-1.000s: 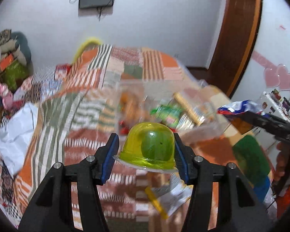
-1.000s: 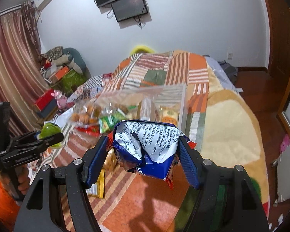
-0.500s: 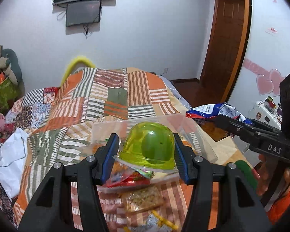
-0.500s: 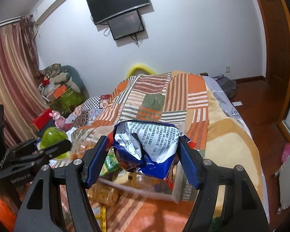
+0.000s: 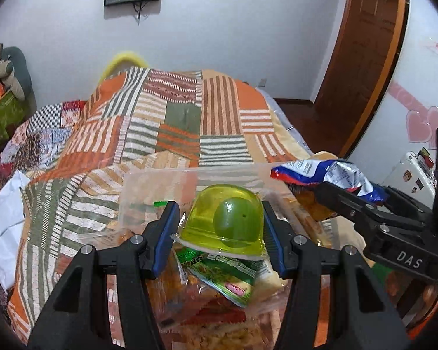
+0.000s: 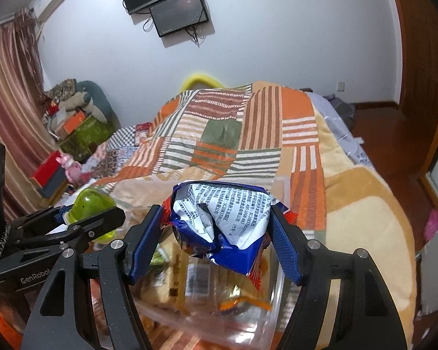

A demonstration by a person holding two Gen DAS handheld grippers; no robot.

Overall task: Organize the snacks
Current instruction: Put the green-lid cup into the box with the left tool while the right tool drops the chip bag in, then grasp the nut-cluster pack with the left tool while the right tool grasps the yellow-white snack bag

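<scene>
My left gripper (image 5: pixel 220 224) is shut on a yellow-green jelly cup (image 5: pixel 223 223) and holds it above a clear plastic box (image 5: pixel 160 180) with several snack packets inside, among them a green packet (image 5: pixel 224 277). My right gripper (image 6: pixel 216 230) is shut on a crumpled blue and white snack bag (image 6: pixel 222 227) above the same clear box (image 6: pixel 265 306). In the left wrist view the right gripper (image 5: pixel 330 192) holds the bag (image 5: pixel 327 175) at the right. In the right wrist view the left gripper (image 6: pixel 81 215) holds the jelly cup (image 6: pixel 93 207) at the left.
The box sits on a bed with an orange, green and white striped patchwork blanket (image 5: pixel 175 122). A white bag (image 5: pixel 3 221) lies at the bed's left side. Boxes and toys (image 6: pixel 73 128) are stacked by the curtain. A wooden door (image 5: pixel 362 58) stands at the right.
Both grippers have moved forward over the clear box, each still holding its snack. The box now lies right under them, and the grippers are closer together.
</scene>
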